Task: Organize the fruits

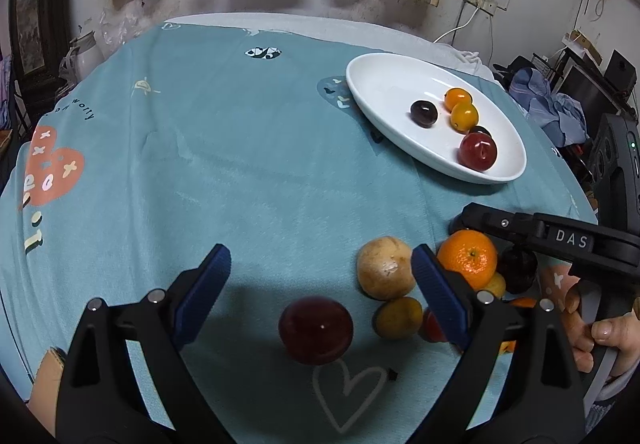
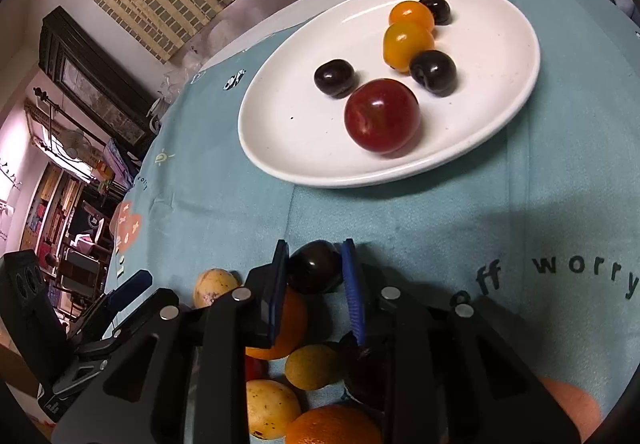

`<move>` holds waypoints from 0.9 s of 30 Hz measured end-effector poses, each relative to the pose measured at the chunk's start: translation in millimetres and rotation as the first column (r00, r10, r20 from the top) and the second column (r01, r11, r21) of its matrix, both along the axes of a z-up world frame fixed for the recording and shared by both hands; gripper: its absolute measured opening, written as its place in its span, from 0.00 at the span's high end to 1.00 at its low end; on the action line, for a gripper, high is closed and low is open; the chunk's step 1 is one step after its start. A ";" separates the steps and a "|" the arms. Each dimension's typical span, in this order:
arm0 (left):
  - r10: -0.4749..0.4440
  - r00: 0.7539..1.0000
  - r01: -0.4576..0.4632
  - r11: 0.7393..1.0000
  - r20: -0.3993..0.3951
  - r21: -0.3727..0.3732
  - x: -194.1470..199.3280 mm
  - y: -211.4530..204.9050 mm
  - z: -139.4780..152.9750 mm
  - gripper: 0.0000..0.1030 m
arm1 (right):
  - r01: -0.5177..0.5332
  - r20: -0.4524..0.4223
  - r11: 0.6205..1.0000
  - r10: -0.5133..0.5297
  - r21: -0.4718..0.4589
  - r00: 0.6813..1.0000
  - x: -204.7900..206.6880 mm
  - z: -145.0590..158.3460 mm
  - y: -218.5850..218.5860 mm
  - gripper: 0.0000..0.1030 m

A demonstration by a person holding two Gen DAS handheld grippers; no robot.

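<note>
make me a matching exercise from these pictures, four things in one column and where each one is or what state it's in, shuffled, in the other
Things:
1. dark cherry
2. red plum
3. left gripper
4. orange

Places or states:
A. lies on the white plate
B. open, with nothing between its fingers
C. between the fingers of the right gripper
D. on the tablecloth in the pile of loose fruit

Pairs: 1-C, 2-A, 3-B, 4-D
</note>
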State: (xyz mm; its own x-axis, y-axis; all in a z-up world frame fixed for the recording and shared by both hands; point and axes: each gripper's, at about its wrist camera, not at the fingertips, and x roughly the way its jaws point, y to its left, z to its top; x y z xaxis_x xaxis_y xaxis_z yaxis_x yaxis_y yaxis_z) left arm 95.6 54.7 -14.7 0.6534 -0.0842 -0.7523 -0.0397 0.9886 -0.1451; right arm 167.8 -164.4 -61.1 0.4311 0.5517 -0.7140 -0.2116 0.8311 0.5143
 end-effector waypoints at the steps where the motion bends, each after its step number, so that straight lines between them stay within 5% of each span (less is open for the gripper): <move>1: 0.000 1.000 0.000 1.000 0.000 0.000 0.1 0.0 -0.2 0.09 | 0.003 0.003 1.000 -0.003 0.002 1.000 -0.2 0.0 0.1 0.73; 6: -0.003 1.000 0.003 1.000 -0.009 -0.009 0.1 1.6 -2.1 0.09 | 0.023 0.039 1.000 -0.023 0.007 0.999 -3.4 6.7 -0.3 0.79; 8: -0.005 1.000 0.004 1.000 -0.010 -0.015 -0.9 3.9 -1.8 0.09 | 0.020 0.059 1.000 -0.021 0.022 0.998 -6.2 13.0 -4.2 0.90; 21: -0.005 0.999 0.005 1.000 -0.034 0.009 -31.3 10.0 -12.2 0.09 | -0.007 -0.049 0.994 0.012 0.108 0.999 6.6 0.6 -6.7 0.89; 27: -0.031 0.998 0.033 0.999 -0.058 0.039 -30.6 1.7 -18.4 0.09 | 0.013 -0.052 0.999 -0.010 0.053 0.999 8.6 2.8 1.3 0.89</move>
State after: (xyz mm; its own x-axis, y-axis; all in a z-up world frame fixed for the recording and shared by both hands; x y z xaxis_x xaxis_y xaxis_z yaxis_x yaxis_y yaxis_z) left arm 65.0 56.5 -33.1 0.6067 -0.0737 -0.7915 -0.0152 0.9944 -0.1043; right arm 176.4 -163.1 -58.3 0.4008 0.5847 -0.7053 -0.1742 0.8044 0.5679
